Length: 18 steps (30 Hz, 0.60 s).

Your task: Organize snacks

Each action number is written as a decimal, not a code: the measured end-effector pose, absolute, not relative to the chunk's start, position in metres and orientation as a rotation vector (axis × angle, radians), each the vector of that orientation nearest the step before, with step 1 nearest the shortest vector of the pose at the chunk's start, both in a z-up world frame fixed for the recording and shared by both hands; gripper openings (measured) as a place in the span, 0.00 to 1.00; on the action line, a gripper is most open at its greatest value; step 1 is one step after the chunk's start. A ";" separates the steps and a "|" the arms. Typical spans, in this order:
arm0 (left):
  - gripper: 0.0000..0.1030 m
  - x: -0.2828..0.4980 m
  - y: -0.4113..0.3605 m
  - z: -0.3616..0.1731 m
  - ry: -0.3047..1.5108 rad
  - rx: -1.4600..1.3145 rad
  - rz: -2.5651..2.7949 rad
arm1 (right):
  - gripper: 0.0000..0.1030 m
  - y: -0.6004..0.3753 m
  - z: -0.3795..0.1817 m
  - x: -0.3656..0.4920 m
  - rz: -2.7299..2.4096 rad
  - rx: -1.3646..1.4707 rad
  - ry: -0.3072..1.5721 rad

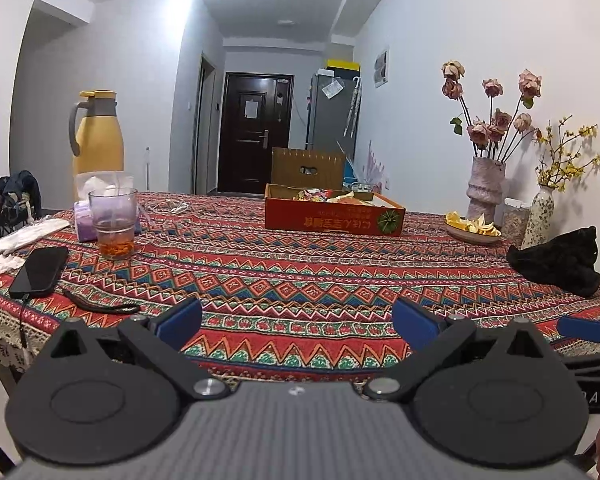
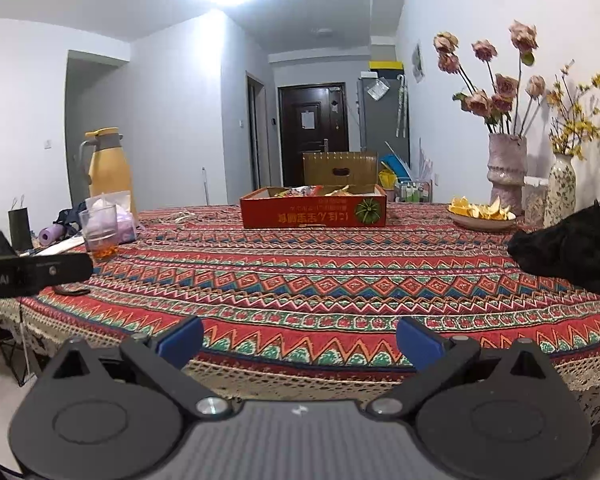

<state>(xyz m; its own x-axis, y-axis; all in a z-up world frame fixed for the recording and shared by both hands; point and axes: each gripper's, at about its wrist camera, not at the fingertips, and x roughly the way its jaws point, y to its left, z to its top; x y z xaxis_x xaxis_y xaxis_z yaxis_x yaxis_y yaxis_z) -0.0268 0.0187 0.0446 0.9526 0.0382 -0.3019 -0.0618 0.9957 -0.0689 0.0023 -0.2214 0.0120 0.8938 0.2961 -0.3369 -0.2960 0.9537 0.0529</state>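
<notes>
Table [image 1: 300,280] covered with a red zigzag-patterned cloth, lace trim along the near edge. White-walled room beyond, a hallway running back to a dark door [image 1: 256,136], a grey fridge [image 1: 332,112] just right of it, ceiling light glaring overhead.

On the left side of the table: yellow jug [image 1: 98,136], glass [image 1: 114,222] with amber liquid at the bottom, tissue pack [image 1: 84,220] behind the glass, phone [image 1: 40,266] lying flat near the edge. On the right, against the wall: pink vase [image 1: 486,188] of dried roses, a smaller flowered vase [image 1: 540,210] with yellow sprigs, plate [image 1: 472,232] of orange peel, black cloth [image 1: 560,264] heaped near the edge.

Far centre of the table: shallow red box [image 1: 334,218] holding snacks [image 1: 328,196], well apart from both grippers. Long axis running left to right, long side wall facing the cameras, open top upward. Printing on that wall upside down, with a green round emblem at its right end. Brown cardboard lid or flap [image 1: 308,166] with a hand slot standing behind it. Snacks visible only as crumpled colourful wrappers peeking over the rim; kinds not readable.

Left gripper [image 1: 296,320] over the near table edge, blue-padded fingers [image 1: 180,322] spread wide, nothing between. Right gripper [image 2: 300,340] likewise, fingers [image 2: 182,338] wide apart and empty, just short of the lace edge.
</notes>
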 end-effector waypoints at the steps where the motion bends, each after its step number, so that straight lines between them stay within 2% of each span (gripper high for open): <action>1: 1.00 -0.028 0.018 0.045 0.305 -0.077 0.051 | 1.00 -0.220 0.012 0.000 0.309 -0.006 0.344; 18: 1.00 -0.034 0.020 0.042 0.301 -0.075 0.056 | 1.00 -0.219 0.013 -0.001 0.319 -0.007 0.344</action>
<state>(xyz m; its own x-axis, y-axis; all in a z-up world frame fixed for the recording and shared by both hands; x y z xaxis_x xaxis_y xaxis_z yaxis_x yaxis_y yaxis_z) -0.0344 0.0199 0.0423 0.9534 0.0435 -0.2986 -0.0661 0.9956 -0.0659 -0.0009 -0.2188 0.0132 0.8920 0.3063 -0.3326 -0.3087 0.9500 0.0470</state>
